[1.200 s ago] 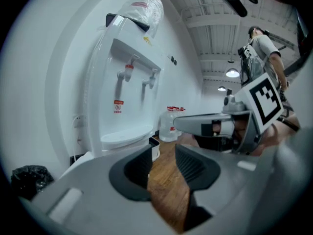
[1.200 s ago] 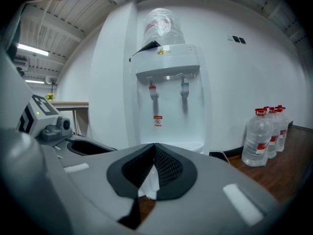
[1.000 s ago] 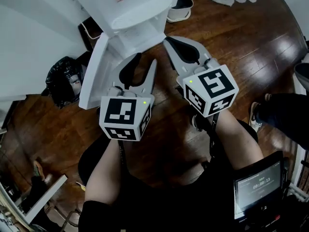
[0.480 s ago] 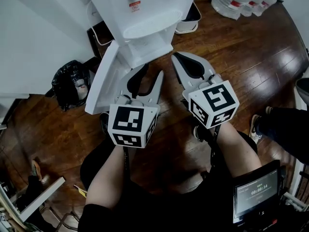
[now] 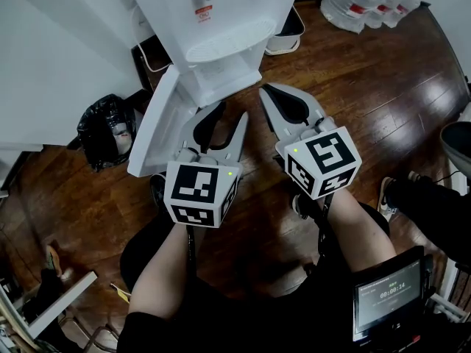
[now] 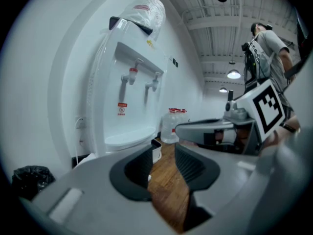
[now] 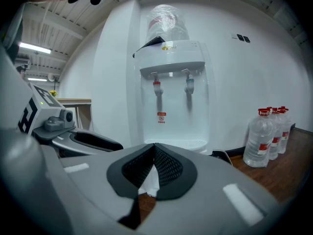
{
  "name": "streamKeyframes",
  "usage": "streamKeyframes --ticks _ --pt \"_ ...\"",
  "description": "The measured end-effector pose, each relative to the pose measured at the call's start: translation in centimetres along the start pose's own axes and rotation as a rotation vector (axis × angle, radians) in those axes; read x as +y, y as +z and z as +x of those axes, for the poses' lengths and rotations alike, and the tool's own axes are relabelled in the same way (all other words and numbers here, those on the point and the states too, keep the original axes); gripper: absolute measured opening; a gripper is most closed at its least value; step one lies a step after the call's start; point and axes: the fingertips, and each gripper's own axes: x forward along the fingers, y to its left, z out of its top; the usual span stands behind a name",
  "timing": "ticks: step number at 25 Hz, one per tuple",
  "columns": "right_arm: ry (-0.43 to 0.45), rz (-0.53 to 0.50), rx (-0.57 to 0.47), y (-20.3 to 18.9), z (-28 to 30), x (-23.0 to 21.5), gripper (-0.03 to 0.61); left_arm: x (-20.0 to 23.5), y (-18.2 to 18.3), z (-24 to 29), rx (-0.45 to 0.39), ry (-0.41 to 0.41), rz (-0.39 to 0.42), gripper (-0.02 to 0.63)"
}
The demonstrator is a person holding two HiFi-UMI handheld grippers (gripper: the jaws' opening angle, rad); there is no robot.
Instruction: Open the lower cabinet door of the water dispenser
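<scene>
Seeing white water dispenser [image 5: 221, 20] against the wall [image 5: 44, 50], lower cabinet door [image 5: 156, 127] already swung out to the left in the head view. Holding left gripper [image 5: 228, 110] just beside that door, about half open, nothing but wood floor [image 6: 165, 197] between the jaws. Holding right gripper [image 5: 265, 90] next to it, in front of the cabinet, closed pad to pad, gripping nothing. Spotted small red sticker [image 7: 161, 117] below the two taps [image 7: 157, 88], print too small to read. Same for red labels on the water bottles [image 7: 266, 136] on the floor: no brand legible. Noted screen [image 5: 388, 294] at lower right with a row of digits, not surely readable. Black bin bag [image 5: 103, 127] left of the door.
</scene>
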Motion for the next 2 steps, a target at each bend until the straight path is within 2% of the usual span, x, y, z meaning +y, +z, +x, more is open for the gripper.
streamKeyframes --ticks 2 --pt "-0.001 -0.002 0.000 0.07 -0.12 0.13 0.005 -0.08 -0.02 -0.15 0.001 0.000 0.002 0.163"
